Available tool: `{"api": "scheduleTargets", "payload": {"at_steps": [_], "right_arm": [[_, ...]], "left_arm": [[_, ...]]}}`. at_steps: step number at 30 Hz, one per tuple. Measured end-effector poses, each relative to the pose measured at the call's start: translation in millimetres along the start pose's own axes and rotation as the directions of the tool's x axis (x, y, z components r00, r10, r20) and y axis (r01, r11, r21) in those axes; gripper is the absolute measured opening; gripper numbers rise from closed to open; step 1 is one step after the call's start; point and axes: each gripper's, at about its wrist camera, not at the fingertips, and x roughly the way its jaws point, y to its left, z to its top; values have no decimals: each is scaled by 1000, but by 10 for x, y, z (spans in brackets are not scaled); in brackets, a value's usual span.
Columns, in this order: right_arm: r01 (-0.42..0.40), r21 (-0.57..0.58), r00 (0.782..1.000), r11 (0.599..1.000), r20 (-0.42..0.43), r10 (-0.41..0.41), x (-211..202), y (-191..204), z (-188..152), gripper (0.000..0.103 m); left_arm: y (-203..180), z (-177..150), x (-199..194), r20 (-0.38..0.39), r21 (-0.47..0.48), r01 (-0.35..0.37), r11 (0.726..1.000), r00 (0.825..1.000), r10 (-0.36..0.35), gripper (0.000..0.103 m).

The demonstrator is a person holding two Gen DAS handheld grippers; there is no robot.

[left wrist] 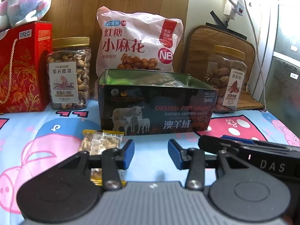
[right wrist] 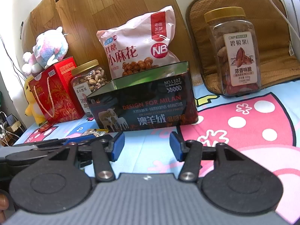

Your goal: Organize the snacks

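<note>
An open dark tin point(left wrist: 155, 97) with sheep printed on it stands in the middle of the cartoon-print cloth, and some wrapped snacks point(left wrist: 168, 83) show inside it. Small clear packets with yellow ends point(left wrist: 101, 142) lie on the cloth in front of the tin's left corner, beside my left gripper's left finger. My left gripper point(left wrist: 151, 153) is open with only cloth between its blue pads. In the right wrist view the tin point(right wrist: 150, 93) is straight ahead, and my right gripper point(right wrist: 146, 148) is open and empty. The packets point(right wrist: 95, 132) lie to its left, past the left gripper point(right wrist: 56, 146).
Along the back stand a red gift box point(left wrist: 24, 65) with a plush toy point(left wrist: 26, 3) on top, a cashew jar point(left wrist: 70, 75), a pink snack bag point(left wrist: 138, 43) and a pecan jar point(left wrist: 227, 78) against a brown cushion point(left wrist: 206, 43). A small red packet point(right wrist: 45, 127) lies far left.
</note>
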Motion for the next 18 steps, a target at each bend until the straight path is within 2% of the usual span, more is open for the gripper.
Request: {"api": "scheduleTargets", "payload": {"at_steps": [5,9,12,14,16,18], "right_arm": [[-1,29,1000,1000,-3,1,-5,-33,0,56],[-1,39,1000,999,-5,1,-2,-47,11,56],[-7,24,1000,1000,-10,7,-1,-24,8,56],[-16,7,1000,1000,-23,17,16,0,13,56],[-31,9,998,999,-52,31,50,9,31,56],[-59,15,995,998,-85,60,88,47,60,56]], "left_arm": [[26,49,-109,9,-1,4,1000,1000,-4,40],[190,153,-383,69,-32,20,999,997,-18,41],[428,218,-618,133,-62,-3,998,991,11,46],[646,234,-694,150,-105,-46,993,987,61,46],[906,221,-690,131,-184,-81,980,986,106,46],[1137,190,-649,103,-264,-84,961,988,115,46]]}}
